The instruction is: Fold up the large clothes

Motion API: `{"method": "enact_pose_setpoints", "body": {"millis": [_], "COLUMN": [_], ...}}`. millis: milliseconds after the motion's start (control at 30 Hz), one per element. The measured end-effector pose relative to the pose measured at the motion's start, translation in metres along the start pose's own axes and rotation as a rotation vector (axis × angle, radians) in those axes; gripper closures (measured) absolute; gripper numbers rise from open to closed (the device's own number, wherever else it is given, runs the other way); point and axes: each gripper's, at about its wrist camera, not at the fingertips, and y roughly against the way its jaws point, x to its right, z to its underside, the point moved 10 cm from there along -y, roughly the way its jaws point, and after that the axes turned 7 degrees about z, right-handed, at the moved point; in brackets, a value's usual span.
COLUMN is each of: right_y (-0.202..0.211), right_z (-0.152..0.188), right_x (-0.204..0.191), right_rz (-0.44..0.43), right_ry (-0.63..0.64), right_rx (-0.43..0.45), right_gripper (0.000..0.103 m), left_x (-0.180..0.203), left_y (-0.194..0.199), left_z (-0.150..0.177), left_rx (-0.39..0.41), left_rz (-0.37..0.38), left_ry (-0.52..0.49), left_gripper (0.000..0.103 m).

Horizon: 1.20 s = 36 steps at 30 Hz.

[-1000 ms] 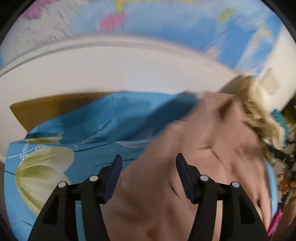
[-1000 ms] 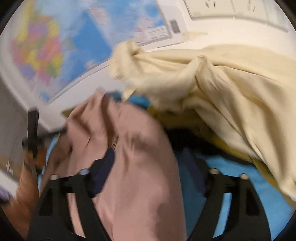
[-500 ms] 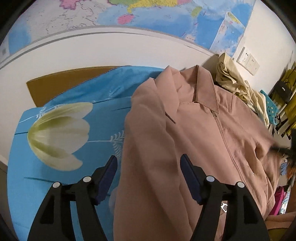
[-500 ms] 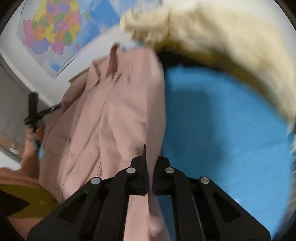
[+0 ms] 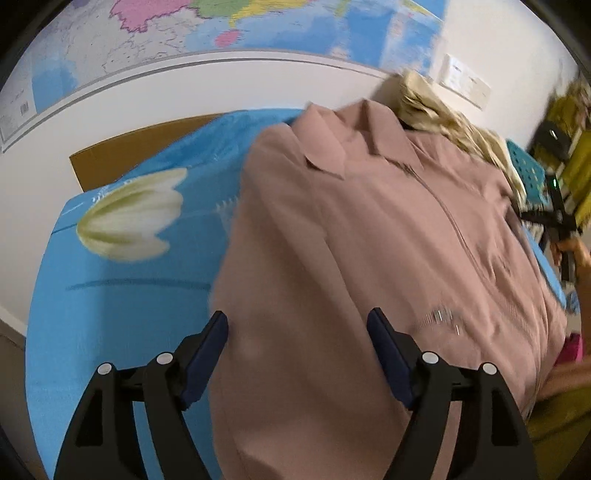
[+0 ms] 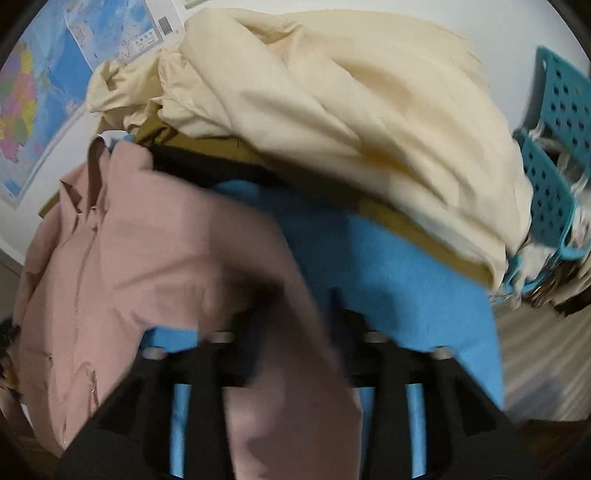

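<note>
A dusty pink zip jacket [image 5: 369,236] lies front up on a blue tulip-print sheet [image 5: 110,295], collar toward the wall. My left gripper [image 5: 297,350] is open, its jaws wide apart over the jacket's left sleeve and side. In the right wrist view the jacket [image 6: 122,251] lies at left, and its sleeve runs down between the jaws of my right gripper [image 6: 299,325], which is blurred and open. The right gripper also shows in the left wrist view [image 5: 557,221] at the far right.
A heap of cream and mustard clothes [image 6: 332,110] sits at the back right of the sheet. A teal perforated basket [image 6: 554,166] stands beyond it. World maps [image 5: 221,33] hang on the white wall. A brown board [image 5: 122,158] is behind the sheet.
My right gripper was shut half a second ago and is now open, with the pink sleeve lying between its jaws. The left gripper stayed open and shifted a little over the jacket.
</note>
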Motion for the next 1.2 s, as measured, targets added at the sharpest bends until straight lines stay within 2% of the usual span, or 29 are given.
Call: {"method": "enact_pose_setpoints", "body": {"millis": [67, 133, 167, 200, 233, 267, 333, 400, 433, 467, 500, 533, 567, 600, 633, 667, 700, 733, 767, 800, 833, 900, 1000, 1033, 1067, 1100, 1133, 1200], "right_y": [0.01, 0.023, 0.027, 0.033, 0.035, 0.037, 0.041, 0.043, 0.045, 0.045, 0.046, 0.046, 0.046, 0.045, 0.044, 0.044, 0.045, 0.045, 0.045, 0.046, 0.049, 0.058, 0.089, 0.097, 0.098, 0.094, 0.088, 0.07], "right_z": [0.009, 0.023, 0.029, 0.035, 0.039, 0.044, 0.054, 0.059, 0.063, 0.066, 0.069, 0.073, 0.077, 0.082, 0.086, 0.089, 0.09, 0.091, 0.092, 0.091, 0.087, 0.08, 0.056, 0.048, 0.045, 0.046, 0.048, 0.061], "right_x": [-0.003, -0.007, -0.006, -0.004, -0.001, -0.001, -0.002, 0.001, 0.004, 0.006, 0.008, 0.01, 0.012, 0.012, 0.01, 0.008, 0.008, 0.008, 0.006, 0.006, 0.008, 0.01, 0.012, 0.016, 0.02, 0.026, 0.03, 0.03], "right_rz": [-0.026, -0.068, -0.09, -0.106, -0.111, -0.121, -0.127, -0.134, -0.133, -0.126, -0.125, -0.135, -0.142, -0.145, -0.142, -0.144, -0.139, -0.143, -0.177, -0.211, -0.209, -0.207, -0.249, -0.213, -0.172, -0.135, -0.113, -0.104], "right_ry": [0.003, -0.003, -0.001, 0.005, 0.013, 0.023, 0.039, 0.048, 0.052, 0.048, 0.043, 0.037, 0.029, 0.028, 0.033, 0.041, 0.048, 0.05, 0.044, 0.025, 0.018, 0.017, -0.009, 0.003, 0.015, 0.011, 0.001, 0.001], "right_rx": [0.021, 0.039, 0.041, 0.041, 0.04, 0.039, 0.033, 0.03, 0.029, 0.03, 0.03, 0.029, 0.025, 0.018, 0.015, 0.012, 0.022, 0.018, -0.001, -0.012, -0.007, 0.015, 0.094, 0.121, 0.129, 0.119, 0.11, 0.054], "right_gripper": [0.044, 0.037, 0.037, 0.037, 0.037, 0.037, 0.037, 0.037, 0.037, 0.037, 0.037, 0.037, 0.037, 0.037, 0.037, 0.038, 0.043, 0.052, 0.082, 0.101, 0.102, 0.102, 0.102, 0.096, 0.083, 0.051, 0.047, 0.05], "left_x": [0.008, 0.006, 0.002, -0.006, -0.013, -0.026, -0.049, -0.071, -0.085, -0.102, -0.118, -0.129, -0.138, -0.138, -0.135, -0.131, -0.129, -0.125, -0.119, -0.114, -0.108, -0.1, -0.078, -0.07, -0.064, -0.054, -0.047, -0.024], "left_y": [0.001, -0.005, -0.008, -0.01, -0.01, -0.003, 0.017, 0.037, 0.045, 0.051, 0.052, 0.051, 0.047, 0.044, 0.042, 0.041, 0.042, 0.045, 0.05, 0.054, 0.06, 0.071, 0.08, 0.082, 0.082, 0.082, 0.08, 0.073], "left_z": [0.01, 0.017, 0.019, 0.018, 0.016, 0.008, -0.009, -0.024, -0.029, -0.031, -0.031, -0.029, -0.026, -0.026, -0.026, -0.028, -0.03, -0.033, -0.039, -0.044, -0.049, -0.057, -0.069, -0.071, -0.073, -0.075, -0.076, -0.075], "left_rx": [0.005, -0.018, -0.031, -0.038, -0.037, -0.011, 0.053, 0.099, 0.112, 0.109, 0.085, 0.058, 0.032, 0.027, 0.029, 0.042, 0.057, 0.089, 0.134, 0.169, 0.208, 0.257, 0.305, 0.318, 0.326, 0.336, 0.342, 0.34], "left_rz": [-0.007, -0.024, -0.026, -0.038, -0.036, -0.017, -0.038, -0.107, -0.152, -0.243, -0.352, -0.424, -0.492, -0.52, -0.536, -0.563, -0.574, -0.565, -0.529, -0.483, -0.425, -0.407, -0.35, -0.333, -0.316, -0.292, -0.273, -0.222], "left_ry": [-0.026, -0.024, -0.005, 0.023, 0.056, 0.13, 0.19, 0.226, 0.247, 0.26, 0.269, 0.283, 0.297, 0.293, 0.282, 0.268, 0.265, 0.261, 0.262, 0.275, 0.287, 0.274, 0.219, 0.201, 0.185, 0.16, 0.143, 0.101], "left_gripper": [0.025, 0.037, 0.06, 0.087, 0.097, 0.1, 0.1, 0.1, 0.1, 0.099, 0.094, 0.091, 0.083, 0.077, 0.076, 0.067, 0.054, 0.052, 0.052, 0.051, 0.051, 0.051, 0.049, 0.049, 0.049, 0.049, 0.048, 0.046]}}
